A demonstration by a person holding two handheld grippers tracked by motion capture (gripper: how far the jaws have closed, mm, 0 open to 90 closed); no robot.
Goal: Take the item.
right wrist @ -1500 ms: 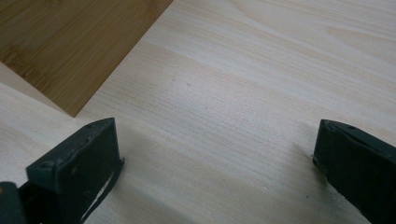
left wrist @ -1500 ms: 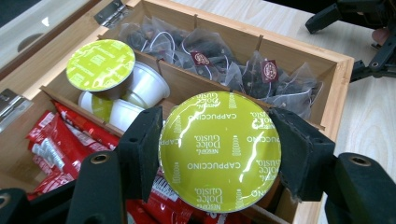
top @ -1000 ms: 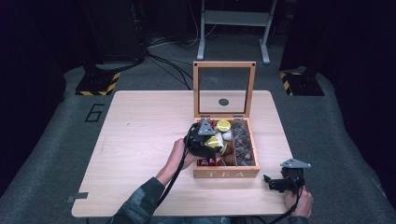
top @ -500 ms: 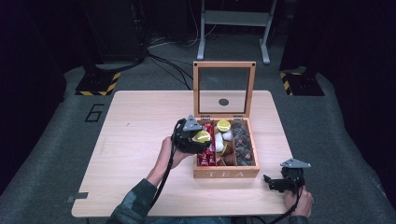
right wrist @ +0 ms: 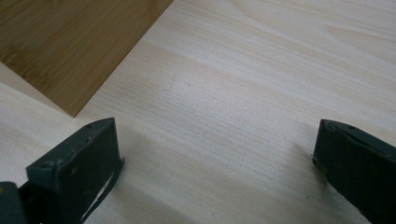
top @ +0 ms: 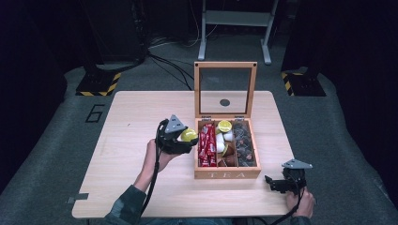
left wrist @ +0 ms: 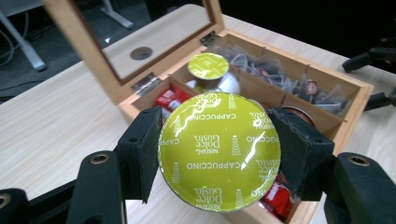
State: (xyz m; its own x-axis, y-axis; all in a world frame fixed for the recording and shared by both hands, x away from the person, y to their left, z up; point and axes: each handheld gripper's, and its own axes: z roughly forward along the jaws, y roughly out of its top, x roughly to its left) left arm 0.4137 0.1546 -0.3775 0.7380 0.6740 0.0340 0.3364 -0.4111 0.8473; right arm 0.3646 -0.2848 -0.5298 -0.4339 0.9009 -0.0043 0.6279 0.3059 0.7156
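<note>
My left gripper (top: 184,139) is shut on a coffee capsule (left wrist: 219,152) with a yellow-green foil lid that reads "Cappuccino". It holds the capsule (top: 188,135) above the table, just left of the wooden tea box (top: 227,174). The box stands with its glass lid (top: 225,89) upright. Inside lie red sachets (top: 207,144), white capsules, another green-lidded capsule (left wrist: 208,66) and dark tea bags (top: 244,144). My right gripper (top: 276,183) rests low at the table's front right corner. In the right gripper view its jaws stand wide apart over bare wood, with nothing between the fingertips (right wrist: 217,161).
The light wooden table (top: 131,117) stands on grey carpet. A corner of the tea box (right wrist: 74,46) lies at the upper left of the right gripper view. Beyond the table are a grey metal stand (top: 234,23) and black-and-yellow striped floor bases (top: 98,84).
My left gripper has moved left and a little up out of the tea box, carrying the green-lidded capsule clear of the box's left wall. The right gripper has stayed still.
</note>
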